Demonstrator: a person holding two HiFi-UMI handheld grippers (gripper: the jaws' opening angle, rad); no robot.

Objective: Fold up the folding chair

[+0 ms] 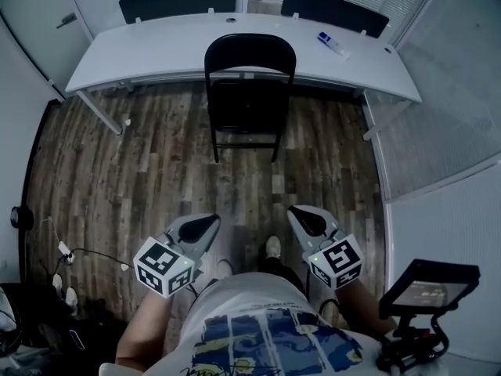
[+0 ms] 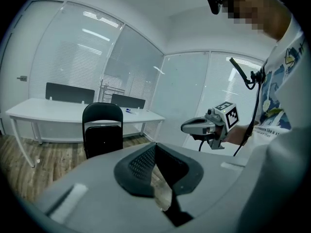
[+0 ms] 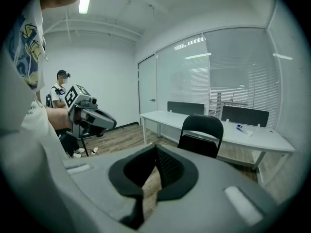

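Observation:
A black folding chair [image 1: 249,92] stands unfolded on the wood floor, its back against the long white desk [image 1: 156,53]. It shows too in the left gripper view [image 2: 102,130] and the right gripper view [image 3: 201,136], some way ahead. My left gripper [image 1: 210,224] and right gripper [image 1: 299,214] are held low near my body, well short of the chair. Both are shut with nothing between the jaws. Each gripper sees the other: the right gripper [image 2: 187,127] and the left gripper [image 3: 111,122].
The white desk carries a small blue-and-white object [image 1: 332,44]. Dark screens [image 1: 178,0] rise behind the desk. Glass walls with blinds close the room. A tripod-mounted monitor [image 1: 427,288] stands at my right. A person [image 3: 60,93] stands at the far left in the right gripper view. Cables [image 1: 78,253] lie at the left.

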